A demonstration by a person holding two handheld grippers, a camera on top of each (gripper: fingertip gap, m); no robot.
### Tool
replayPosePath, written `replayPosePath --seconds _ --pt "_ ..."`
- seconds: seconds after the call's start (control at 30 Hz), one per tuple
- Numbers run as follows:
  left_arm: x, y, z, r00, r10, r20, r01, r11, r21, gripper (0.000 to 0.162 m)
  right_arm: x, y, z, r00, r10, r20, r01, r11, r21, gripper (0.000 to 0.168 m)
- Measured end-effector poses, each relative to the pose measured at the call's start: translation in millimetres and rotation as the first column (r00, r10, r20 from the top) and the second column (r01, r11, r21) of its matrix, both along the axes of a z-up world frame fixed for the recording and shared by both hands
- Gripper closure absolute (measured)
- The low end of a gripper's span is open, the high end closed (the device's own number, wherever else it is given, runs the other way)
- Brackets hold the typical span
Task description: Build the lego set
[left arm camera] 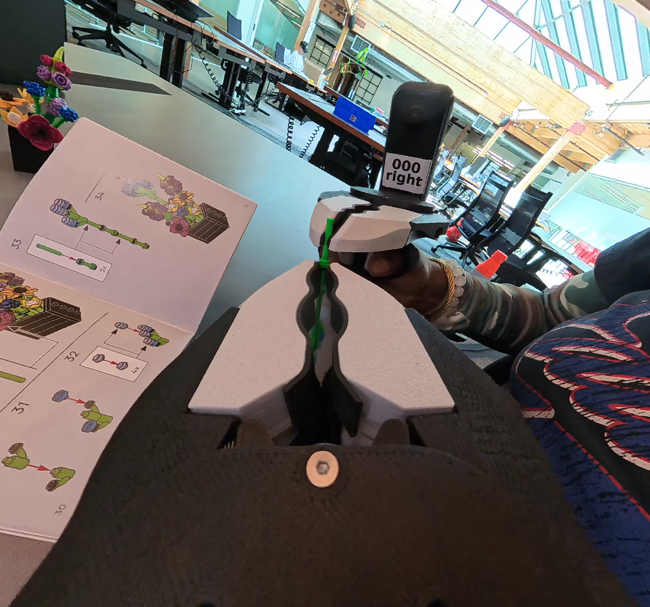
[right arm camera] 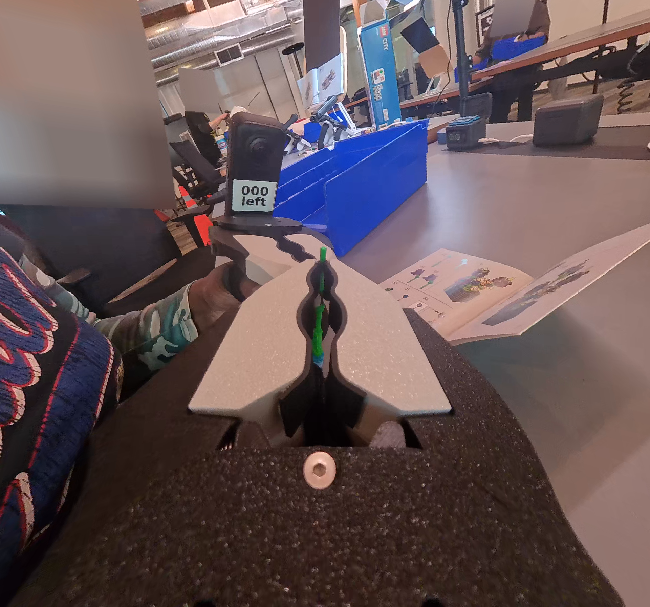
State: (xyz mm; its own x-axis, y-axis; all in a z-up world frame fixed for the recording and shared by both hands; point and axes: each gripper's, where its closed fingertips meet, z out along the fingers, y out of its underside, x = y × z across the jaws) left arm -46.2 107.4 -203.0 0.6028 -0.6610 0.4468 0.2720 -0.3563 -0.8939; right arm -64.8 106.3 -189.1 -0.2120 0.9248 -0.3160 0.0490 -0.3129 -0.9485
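Observation:
A thin green Lego stem [left arm camera: 326, 250] is held between both grippers in the air, above the table's near edge. My left gripper [left arm camera: 323, 267] is shut on it, and the stem runs down the slot between its white fingers [left arm camera: 267, 337]. My right gripper [left arm camera: 327, 229] meets it tip to tip from beyond, shut on the stem's far end. In the right wrist view, the right gripper [right arm camera: 322, 265] is shut on the stem [right arm camera: 317, 326], which has a small blue piece at its lower end. The left gripper [right arm camera: 311, 256] touches from the left.
An open instruction booklet [left arm camera: 123, 238] lies on the grey table [left arm camera: 274, 175] and also shows in the right wrist view [right arm camera: 457, 287]. A built flower bouquet [left arm camera: 38, 108] in a black box stands far left. Blue bins [right arm camera: 369, 185] and dark boxes [right arm camera: 566, 122] stand farther back. Left and right tips are no more than a few centimetres apart. From either gripper's tips it is about 25 centimeters to the built flower bouquet [left arm camera: 38, 108].

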Motion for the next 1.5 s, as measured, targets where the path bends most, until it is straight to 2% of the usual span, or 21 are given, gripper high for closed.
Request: replayPosePath --seconds 0.2,0.27,0.3,0.33,0.43,0.47,0.53,0.97,1.5 --pt "0 0 1 1.0 -0.004 0.008 0.004 1.0 0.002 0.161 0 2 3 1.0 -0.015 -0.026 0.016 0.999 0.027 0.165" --pt "2 0 1 1.0 -0.013 -0.001 0.013 1.0 0.006 0.16 1 3 6 0.999 0.017 -0.052 -0.02 0.998 -0.052 0.162" --pt "3 0 1 1.0 -0.016 -0.006 0.016 1.0 0.004 0.16 2 4 10 0.996 0.022 -0.083 -0.03 0.995 -0.094 0.154" --pt "3 0 1 1.0 -0.017 -0.007 0.017 1.0 0.002 0.161 3 6 15 0.993 0.022 -0.112 -0.035 0.993 -0.117 0.152" --pt "3 0 1 1.0 -0.023 0.0 0.023 1.0 0.0 0.16 -2 0 8 0.997 0.057 -0.042 -0.059 0.997 -0.052 0.15" --pt "4 -1 1 1.0 -0.03 0.001 0.03 1.0 -0.002 0.16 -4 -2 7 0.997 0.069 -0.026 -0.07 0.997 -0.04 0.151" --pt "6 -1 0 0.999 -0.042 -0.009 0.042 0.999 -0.009 0.16 -8 -2 7 0.997 0.075 -0.028 -0.076 0.996 -0.045 0.165" --pt "1 -1 0 1.0 -0.008 0.0 0.008 1.0 -0.002 0.162 -10 -3 3 0.997 0.06 -0.055 -0.065 0.992 -0.104 0.165" --pt "-3 -1 2 1.0 0.0 0.029 0.0 1.0 0.005 0.162 -15 -6 0 0.997 0.064 -0.051 -0.068 0.993 -0.094 0.165"
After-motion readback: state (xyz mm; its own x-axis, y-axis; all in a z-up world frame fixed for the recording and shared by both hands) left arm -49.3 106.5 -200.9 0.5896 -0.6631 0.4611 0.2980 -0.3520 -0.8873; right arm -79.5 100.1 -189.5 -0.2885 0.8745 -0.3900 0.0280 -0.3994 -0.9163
